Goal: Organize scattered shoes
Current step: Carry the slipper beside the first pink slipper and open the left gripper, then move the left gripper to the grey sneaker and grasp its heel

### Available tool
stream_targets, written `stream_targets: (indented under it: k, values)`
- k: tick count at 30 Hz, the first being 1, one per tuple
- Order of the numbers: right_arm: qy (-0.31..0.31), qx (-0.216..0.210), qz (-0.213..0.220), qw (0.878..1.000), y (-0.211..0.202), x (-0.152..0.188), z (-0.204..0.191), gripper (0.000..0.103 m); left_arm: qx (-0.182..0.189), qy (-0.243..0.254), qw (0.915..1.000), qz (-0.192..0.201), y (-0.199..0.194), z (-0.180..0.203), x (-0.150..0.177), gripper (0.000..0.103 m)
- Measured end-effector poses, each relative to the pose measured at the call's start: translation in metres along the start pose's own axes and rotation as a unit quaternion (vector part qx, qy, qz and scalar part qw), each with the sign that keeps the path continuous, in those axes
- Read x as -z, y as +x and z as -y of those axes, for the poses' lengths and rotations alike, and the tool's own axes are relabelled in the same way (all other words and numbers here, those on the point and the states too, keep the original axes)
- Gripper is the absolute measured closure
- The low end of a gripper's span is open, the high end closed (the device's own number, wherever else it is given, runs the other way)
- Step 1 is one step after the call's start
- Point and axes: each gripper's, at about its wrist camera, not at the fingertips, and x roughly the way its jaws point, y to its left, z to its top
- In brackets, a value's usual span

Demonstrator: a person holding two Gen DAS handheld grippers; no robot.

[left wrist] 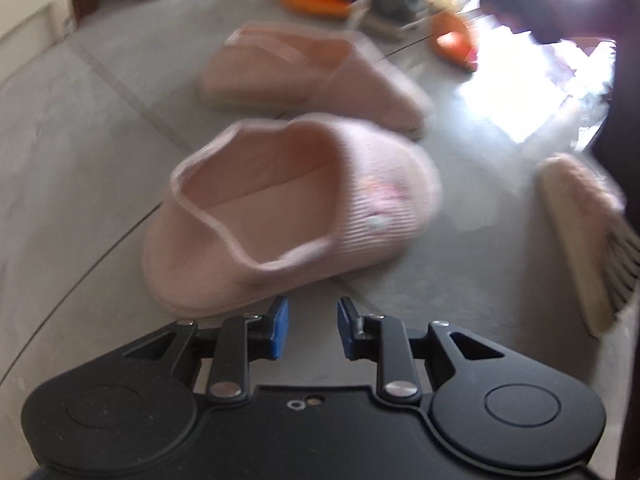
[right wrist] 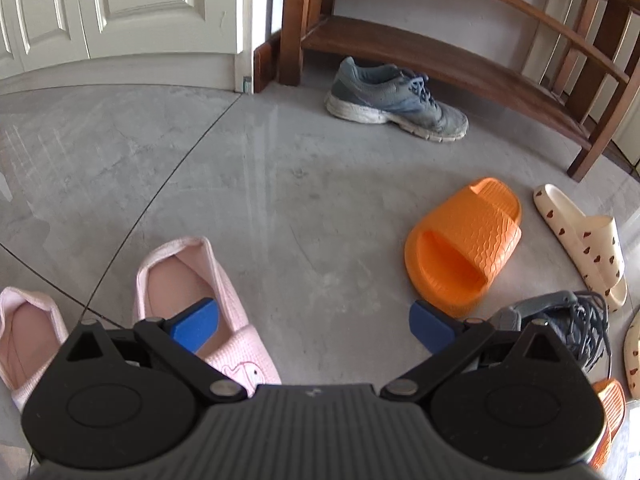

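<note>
pink slippers parked side by side, both grippers empty

the left gripper (left wrist: 313, 328) sits low over the floor (left wrist: 80, 128) with its fingers a small way apart and nothing between them. the heel of the near pink slipper (left wrist: 288, 208) is right in front of the blue pads, not pinched. the far pink slipper (left wrist: 312, 80) lies just beyond it, roughly the same way round, so i'd guess that pair is being lined up as a set. this view is pretty blurry though.

the right gripper (right wrist: 314, 326) has its fingers spread wide, holding nothing, and hangs over bare floor with the pink pair to its left.

the rest is scattered: an orange slide (right wrist: 464, 240) near a cream slide with brown hearts (right wrist: 580, 236), a dark laced shoe (right wrist: 560, 324) tucked by the right finger, and a grey sneaker (right wrist: 396, 100) lying in front of the wooden shoe rack (right wrist: 440, 60) near the door (right wrist: 120, 8). the rack's low shelf looks empty, so my guess is the pairs end up there or lined up in front of it.
</note>
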Motion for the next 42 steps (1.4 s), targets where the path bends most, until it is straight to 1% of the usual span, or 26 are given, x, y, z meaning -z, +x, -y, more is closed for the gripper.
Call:
stream_targets:
  k: [2,3,4,6,8,12,14,16,17,20,24,26,27,29,31,33,35,37,38,40,41,42]
  values:
    - [-0.004,0.000,-0.001,1.000,0.000,0.001,0.000,0.000,-0.024,0.001,0.9997,0.001,0.006,-0.003,-0.005,0.078]
    - [-0.005,-0.001,-0.003,1.000,0.000,0.001,0.000,0.000,-0.044,0.005,0.9990,0.008,0.007,-0.004,-0.009,0.078]
    - [-0.005,-0.002,-0.005,1.000,0.000,0.002,0.000,0.000,-0.075,0.009,0.9969,0.021,0.008,-0.008,-0.017,0.078]
    - [-0.003,-0.002,-0.009,1.000,0.002,0.003,0.003,0.000,-0.080,0.008,0.9964,0.026,0.010,-0.013,-0.024,0.078]
    - [0.000,-0.002,-0.011,1.000,0.003,0.004,0.004,0.000,-0.095,0.008,0.9946,0.042,0.016,-0.020,-0.042,0.078]
    - [0.003,-0.001,-0.011,1.000,0.003,0.005,0.006,0.000,-0.109,0.003,0.9924,0.059,0.029,-0.020,-0.067,0.078]
    - [0.004,-0.001,-0.014,1.000,0.003,0.006,0.007,0.000,-0.129,0.007,0.9898,0.060,0.033,-0.016,-0.075,0.078]
    - [0.003,-0.001,-0.018,1.000,0.004,0.008,0.009,0.000,-0.149,0.014,0.9868,0.061,0.026,-0.010,-0.075,0.078]
    - [0.002,0.001,-0.020,1.000,0.004,0.011,0.011,0.000,-0.148,0.016,0.9867,0.065,0.021,-0.008,-0.072,0.078]
    - [0.001,0.004,-0.031,1.000,0.007,0.020,0.018,0.000,-0.124,0.017,0.9897,0.069,0.008,0.001,-0.060,0.077]
    - [0.002,-0.005,-0.066,0.998,0.016,0.040,0.028,0.000,-0.107,0.012,0.9916,0.072,0.004,0.011,-0.052,0.077]
    - [-0.014,-0.016,-0.083,0.996,0.020,0.052,0.023,0.000,-0.099,0.001,0.9915,0.084,0.000,0.012,-0.051,0.077]
    - [-0.023,-0.023,-0.087,0.996,0.021,0.055,0.020,0.000,-0.098,0.000,0.9914,0.086,0.001,0.010,-0.052,0.077]
    - [-0.056,-0.046,-0.092,0.993,0.021,0.063,0.001,0.000,-0.098,-0.005,0.9891,0.110,-0.007,0.009,-0.058,0.077]
    - [-0.093,-0.072,-0.088,0.989,0.018,0.068,-0.023,0.000,-0.097,-0.008,0.9872,0.127,-0.012,0.007,-0.064,0.077]
    - [-0.104,-0.102,-0.087,0.985,0.017,0.070,-0.036,0.000,-0.097,-0.011,0.9849,0.143,-0.019,0.007,-0.070,0.077]
    - [-0.110,-0.170,-0.099,0.974,0.018,0.070,-0.057,0.000,-0.098,-0.013,0.9817,0.163,-0.027,0.008,-0.077,0.077]
    - [-0.126,-0.184,-0.097,0.970,0.020,0.072,-0.071,0.000,-0.098,-0.016,0.9797,0.174,-0.031,0.010,-0.082,0.076]
    - [-0.136,-0.188,-0.093,0.968,0.022,0.073,-0.079,0.000,-0.096,-0.019,0.9792,0.178,-0.032,0.010,-0.084,0.074]
    - [-0.112,-0.214,-0.093,0.966,0.025,0.072,-0.078,0.000,-0.094,-0.019,0.9783,0.184,-0.033,0.011,-0.088,0.069]
    - [-0.096,-0.233,-0.088,0.964,0.026,0.070,-0.075,0.000,-0.091,-0.018,0.9775,0.190,-0.034,0.013,-0.089,0.066]
    - [-0.091,-0.242,-0.084,0.962,0.025,0.069,-0.075,0.000,-0.090,-0.017,0.9772,0.192,-0.034,0.013,-0.089,0.065]
